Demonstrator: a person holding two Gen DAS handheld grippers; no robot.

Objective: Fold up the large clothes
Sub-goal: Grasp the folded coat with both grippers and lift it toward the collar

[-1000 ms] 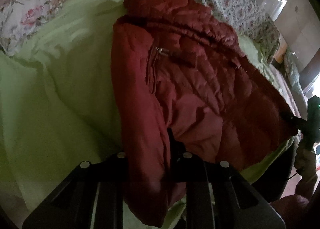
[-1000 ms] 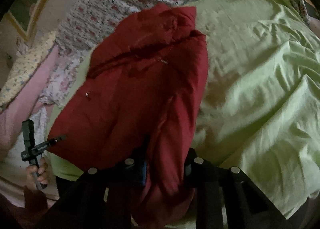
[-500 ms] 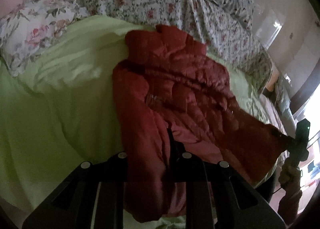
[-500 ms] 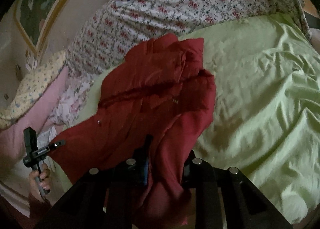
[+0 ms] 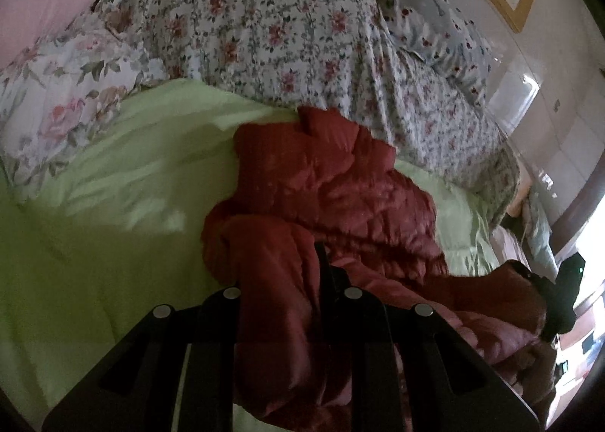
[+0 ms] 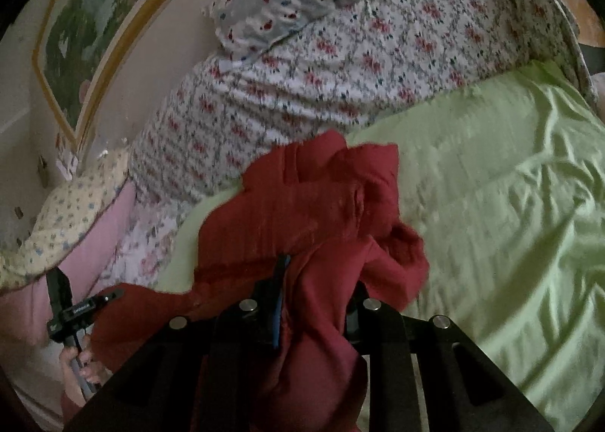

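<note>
You have the red jacket (image 5: 340,197) clamped in both grippers: the left gripper (image 5: 280,281) pinches one thick bunch of its near hem, the right gripper (image 6: 314,288) another, and the hem hangs lifted between them while the collar end lies on the green sheet (image 5: 113,228) against the floral quilt (image 5: 264,24). The fabric looks slick and puffy (a quilted shell), so a bunched grip could slip as you carry it forward. If one side goes, the fold will land skewed. The slack middle may also crumple under instead of laying flat, so keep the hem taut.
</note>
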